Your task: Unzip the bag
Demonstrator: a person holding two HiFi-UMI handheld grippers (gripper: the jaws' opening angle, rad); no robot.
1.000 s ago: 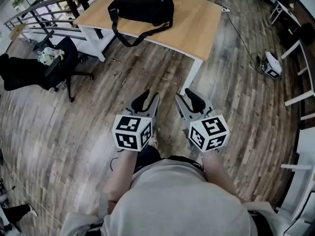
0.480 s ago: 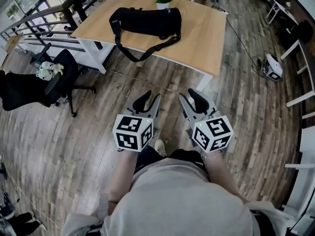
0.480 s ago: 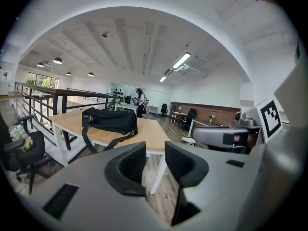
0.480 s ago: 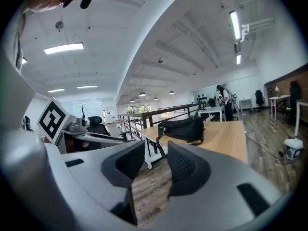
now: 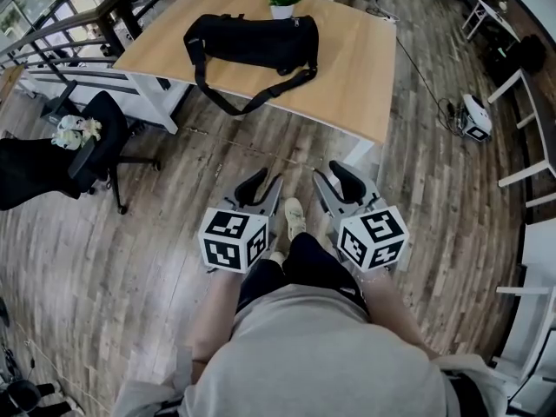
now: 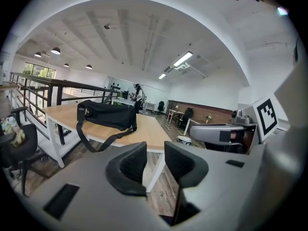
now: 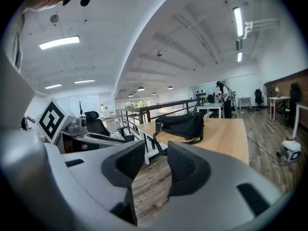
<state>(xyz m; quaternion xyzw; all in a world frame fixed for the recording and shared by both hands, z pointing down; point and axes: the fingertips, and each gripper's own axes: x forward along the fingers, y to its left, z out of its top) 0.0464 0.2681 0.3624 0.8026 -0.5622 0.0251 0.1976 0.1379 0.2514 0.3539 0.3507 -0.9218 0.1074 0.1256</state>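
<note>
Black and soft-sided, the bag (image 5: 252, 40) lies lengthwise on the pale wooden surface (image 5: 347, 68), its long strap (image 5: 239, 109) looping over the near edge. Left tool (image 5: 265, 185) and right tool (image 5: 330, 181) hover above the floor, well apart from it, jaws parted and empty.
</note>
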